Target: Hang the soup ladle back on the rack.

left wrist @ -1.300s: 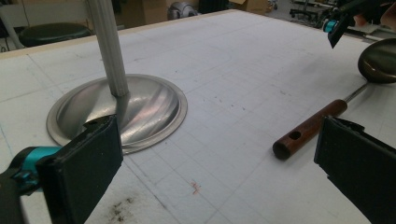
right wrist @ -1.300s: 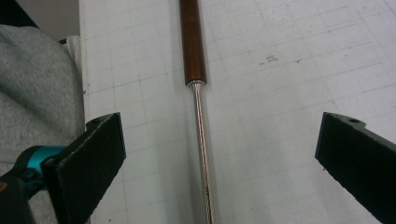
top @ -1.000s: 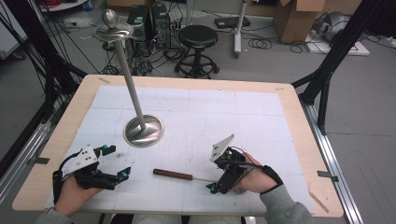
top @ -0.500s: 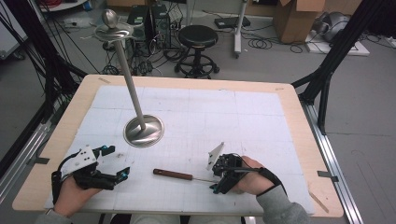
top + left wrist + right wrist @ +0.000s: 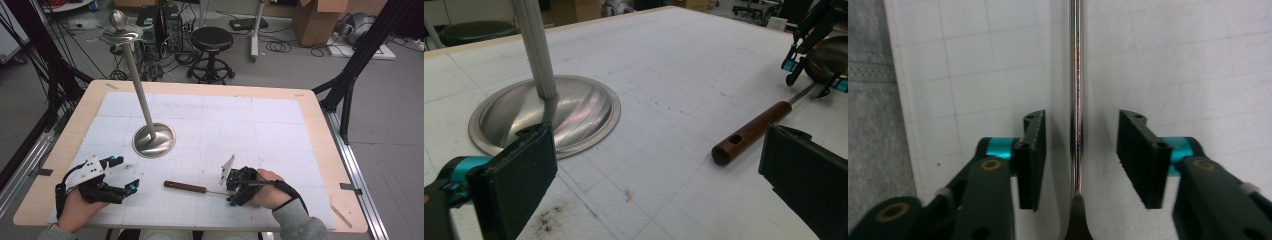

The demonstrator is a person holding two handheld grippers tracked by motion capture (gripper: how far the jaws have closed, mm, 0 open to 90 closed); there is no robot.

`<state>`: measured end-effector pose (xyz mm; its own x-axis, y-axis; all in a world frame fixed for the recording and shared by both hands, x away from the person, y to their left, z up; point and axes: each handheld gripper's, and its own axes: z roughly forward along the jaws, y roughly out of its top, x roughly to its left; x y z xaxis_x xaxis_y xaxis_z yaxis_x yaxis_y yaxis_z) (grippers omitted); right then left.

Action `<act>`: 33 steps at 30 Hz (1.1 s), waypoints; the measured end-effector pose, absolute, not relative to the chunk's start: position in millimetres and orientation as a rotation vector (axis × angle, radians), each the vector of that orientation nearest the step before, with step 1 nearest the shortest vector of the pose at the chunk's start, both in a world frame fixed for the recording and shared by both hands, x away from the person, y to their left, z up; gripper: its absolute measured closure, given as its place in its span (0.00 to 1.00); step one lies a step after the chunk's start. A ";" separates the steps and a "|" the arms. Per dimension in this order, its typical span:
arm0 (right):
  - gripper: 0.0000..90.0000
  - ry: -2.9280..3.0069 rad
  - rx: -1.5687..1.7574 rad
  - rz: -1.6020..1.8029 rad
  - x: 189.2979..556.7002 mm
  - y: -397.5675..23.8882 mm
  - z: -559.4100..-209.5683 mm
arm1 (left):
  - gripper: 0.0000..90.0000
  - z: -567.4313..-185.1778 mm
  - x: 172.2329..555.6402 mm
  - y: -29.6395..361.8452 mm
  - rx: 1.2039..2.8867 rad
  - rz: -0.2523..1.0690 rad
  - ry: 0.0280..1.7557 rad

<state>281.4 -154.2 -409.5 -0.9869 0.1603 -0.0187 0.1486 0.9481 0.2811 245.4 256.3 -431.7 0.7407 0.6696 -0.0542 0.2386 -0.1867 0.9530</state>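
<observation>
A utensil with a brown wooden handle [image 5: 185,187] and a thin steel shaft [image 5: 1076,75] lies on the white gridded mat [image 5: 250,130] near the front edge. My right gripper [image 5: 231,192] stands open over the shaft, one jaw on each side of it and neither touching, as the right gripper view [image 5: 1080,145] shows. The left gripper view shows the handle [image 5: 751,132] and a shiny bowl end [image 5: 831,55] beside the right gripper [image 5: 809,70]. My left gripper [image 5: 125,173] rests open at the front left with nothing between its jaws [image 5: 659,185].
A steel stand with a round domed base [image 5: 154,140] and a tall pole [image 5: 137,85] rises from the mat's left middle; the base also shows close ahead of the left gripper [image 5: 574,110]. The wooden table rim [image 5: 312,115] frames the mat. A stool [image 5: 212,40] stands beyond.
My right gripper has dropped toward the mat and tipped forward, so its jaws now straddle the utensil's shaft. The left gripper and the utensil have not moved.
</observation>
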 end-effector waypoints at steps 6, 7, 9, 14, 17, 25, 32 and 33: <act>0.78 3.094 0.266 0.396 280.5 -152.8 -408.9 | 0.03 -431.9 245.5 256.3 1.761 0.452 0.717; 0.81 3.094 0.270 0.391 281.3 -153.3 -408.6 | 0.03 -432.1 245.4 256.2 1.763 0.455 0.718; 0.85 3.096 0.285 0.375 281.3 -154.6 -408.5 | 0.03 -432.0 245.3 256.4 1.769 0.455 0.715; 0.92 3.095 0.288 0.343 280.5 -154.4 -407.9 | 0.03 -432.2 245.4 256.0 1.765 0.452 0.718; 0.94 3.085 0.255 0.343 279.4 -153.8 -407.7 | 0.03 -432.1 245.3 256.2 1.766 0.455 0.717; 0.94 3.060 0.265 0.421 279.5 -158.0 -406.4 | 0.03 -432.1 245.5 256.6 1.765 0.464 0.723; 0.94 2.998 0.317 0.532 280.1 -164.5 -394.7 | 0.03 -431.8 245.5 257.5 1.759 0.470 0.729; 0.94 2.987 0.327 0.548 280.0 -165.3 -393.4 | 0.03 -431.7 245.4 257.5 1.758 0.470 0.729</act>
